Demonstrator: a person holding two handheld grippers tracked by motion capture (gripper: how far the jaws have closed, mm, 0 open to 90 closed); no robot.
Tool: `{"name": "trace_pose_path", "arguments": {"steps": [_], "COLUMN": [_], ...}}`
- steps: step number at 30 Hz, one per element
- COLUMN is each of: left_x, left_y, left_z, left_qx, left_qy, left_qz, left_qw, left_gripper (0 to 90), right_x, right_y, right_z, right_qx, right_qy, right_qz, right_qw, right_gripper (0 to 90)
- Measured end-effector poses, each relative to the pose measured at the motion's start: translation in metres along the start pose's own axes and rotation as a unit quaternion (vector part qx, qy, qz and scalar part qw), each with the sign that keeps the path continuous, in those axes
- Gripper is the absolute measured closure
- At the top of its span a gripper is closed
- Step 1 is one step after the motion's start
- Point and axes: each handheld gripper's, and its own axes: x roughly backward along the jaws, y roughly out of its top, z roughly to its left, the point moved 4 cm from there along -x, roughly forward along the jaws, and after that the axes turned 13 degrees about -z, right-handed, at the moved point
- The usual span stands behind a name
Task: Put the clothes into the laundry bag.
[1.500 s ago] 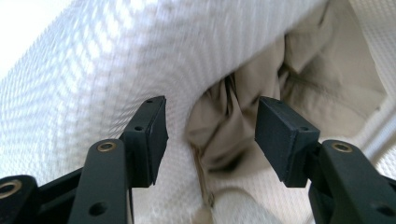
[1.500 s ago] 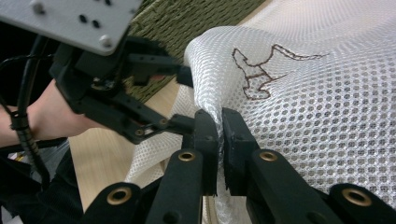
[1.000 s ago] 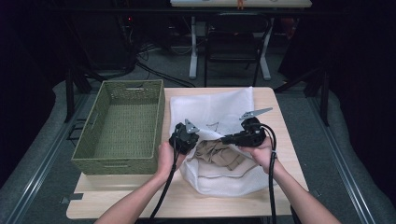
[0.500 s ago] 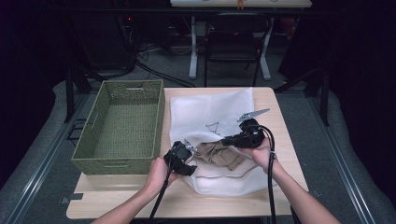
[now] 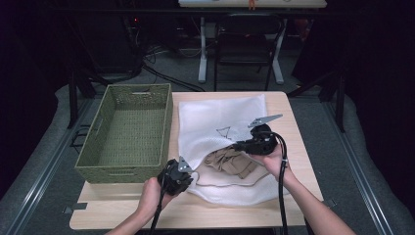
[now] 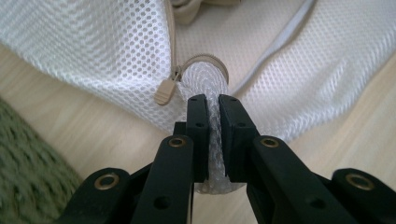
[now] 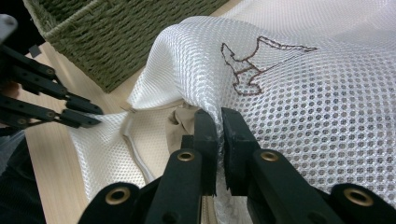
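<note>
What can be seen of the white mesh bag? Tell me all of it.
The mesh bag is white netting with a small brown outline stitched on it and a beige zip with a tab along its open mouth. It lies flat on the wooden table, beside the green basket. A tan cloth sits in the mouth. The left tongs pinch the mesh by the zip end; the right tongs pinch the upper edge, lifting it open.

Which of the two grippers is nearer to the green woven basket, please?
The left. The left gripper is beside the basket's near corner, pinching the mesh bag; the right gripper grips the bag's far side.
</note>
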Motion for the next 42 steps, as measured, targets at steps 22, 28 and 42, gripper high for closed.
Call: {"name": "trace_pose_path", "arguments": {"steps": [22,28,42], "left_x": [-0.045,-0.052,-0.034], "left_y": [0.052,0.051,0.042], "left_z": [0.0,0.001,-0.003], "left_qx": [-0.056,-0.071,-0.081], "left_qy": [0.064,0.053,0.003], "left_qz": [-0.039,-0.041,-0.051], "left_qw": [0.9956,0.9952,0.9954], "left_gripper": [38.4,72.2,82.9], "right_x": [0.003,0.003,0.008], "right_y": [0.0,-0.002,-0.016], "right_z": [0.003,0.004,0.011], "right_qx": [-0.013,-0.005,0.013], "right_qy": [0.025,0.022,0.013], "right_qz": [0.025,0.039,0.096], "right_qw": [0.9993,0.999,0.9952], "right_gripper": [85.3,85.2,84.2]}}
